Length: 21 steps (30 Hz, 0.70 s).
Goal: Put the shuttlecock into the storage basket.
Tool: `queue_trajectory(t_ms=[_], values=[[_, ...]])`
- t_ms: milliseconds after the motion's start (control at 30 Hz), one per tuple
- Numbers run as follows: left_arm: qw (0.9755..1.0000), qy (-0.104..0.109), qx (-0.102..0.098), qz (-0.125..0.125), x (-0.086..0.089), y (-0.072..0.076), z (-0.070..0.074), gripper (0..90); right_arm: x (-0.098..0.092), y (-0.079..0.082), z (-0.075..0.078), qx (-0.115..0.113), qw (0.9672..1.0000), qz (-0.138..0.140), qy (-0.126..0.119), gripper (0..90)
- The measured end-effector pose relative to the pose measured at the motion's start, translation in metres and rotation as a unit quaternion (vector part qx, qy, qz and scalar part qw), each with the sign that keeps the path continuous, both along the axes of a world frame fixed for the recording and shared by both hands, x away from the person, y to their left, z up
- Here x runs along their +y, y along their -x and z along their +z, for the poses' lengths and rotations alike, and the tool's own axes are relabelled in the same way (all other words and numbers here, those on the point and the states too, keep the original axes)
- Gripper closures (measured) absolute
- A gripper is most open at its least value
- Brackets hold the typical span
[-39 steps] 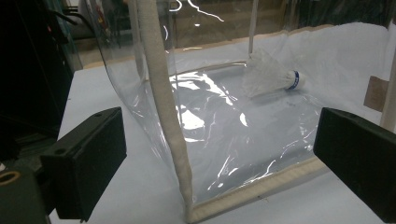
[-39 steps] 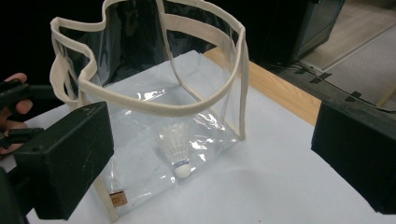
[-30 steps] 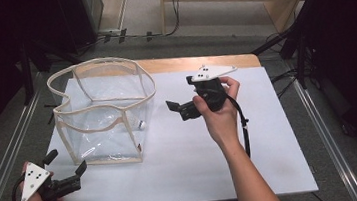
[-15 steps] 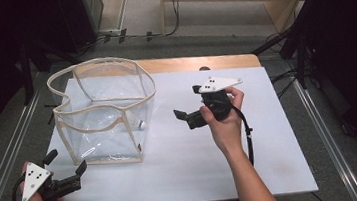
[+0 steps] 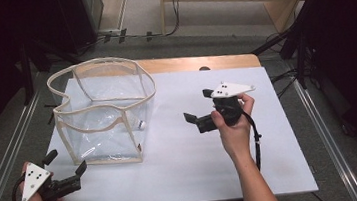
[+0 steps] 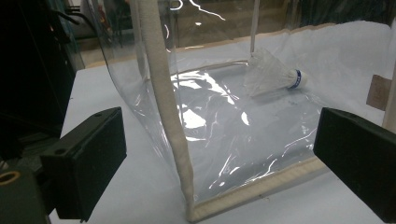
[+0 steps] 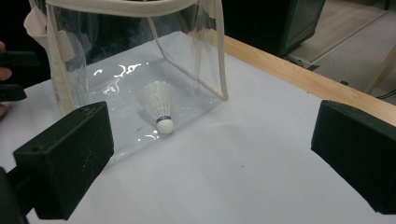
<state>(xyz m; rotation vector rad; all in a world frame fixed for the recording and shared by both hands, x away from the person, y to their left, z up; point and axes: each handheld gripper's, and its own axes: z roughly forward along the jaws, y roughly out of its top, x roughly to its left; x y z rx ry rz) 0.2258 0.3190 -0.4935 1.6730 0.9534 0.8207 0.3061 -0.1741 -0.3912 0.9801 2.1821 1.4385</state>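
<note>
A clear plastic bag (image 5: 102, 108) with cream trim stands open on the left of the white table top (image 5: 188, 165). A white shuttlecock (image 5: 141, 125) lies on its side inside, near the bag's right wall. My left gripper (image 5: 66, 161) sits at the near left corner, open and empty, pointing at the bag's near corner (image 6: 163, 93), with the shuttlecock (image 6: 273, 74) beyond the plastic. My right gripper (image 5: 198, 106) hovers right of the bag, open and empty, aimed at the bag (image 7: 116, 7) and the shuttlecock (image 7: 159, 108) with its cork end toward me.
A wooden table edge (image 5: 202, 62) runs along the far side of the white top. Metal rails (image 5: 319, 116) flank the table, with dark stands and cables behind. White surface stretches between the bag and my right gripper.
My right gripper has drawn back from the bag, toward the person and slightly right. The left gripper and the bag have stayed put.
</note>
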Motion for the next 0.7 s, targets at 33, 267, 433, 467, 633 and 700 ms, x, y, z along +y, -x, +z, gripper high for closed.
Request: queue_trajectory(t_ms=[33,267,433,467,633,700], values=[[1.0,0.0,0.0,0.0,0.0,0.0,0.0,3.2,-0.001,0.001,-0.001,-0.001,1.0,-0.001,0.0,0.0],[1.0,-0.003,0.0,0.001,0.0,0.0,0.0,3.2,-0.01,0.006,-0.013,0.004,0.9999,-0.005,-0.008,0.0],[1.0,-0.004,0.0,0.001,0.0,0.001,0.0,3.2,-0.017,0.011,-0.02,0.005,0.9999,-0.011,-0.008,0.0],[1.0,-0.004,0.0,0.001,0.0,0.001,0.0,3.2,-0.019,0.012,-0.021,0.006,0.9999,-0.012,-0.01,0.0],[1.0,-0.004,0.0,0.002,0.0,0.001,0.0,3.2,-0.025,0.016,-0.026,0.007,0.9997,-0.019,-0.011,0.0],[1.0,-0.004,-0.001,0.002,0.0,0.001,0.0,3.2,-0.027,0.018,-0.028,0.007,0.9997,-0.019,-0.012,0.0]])
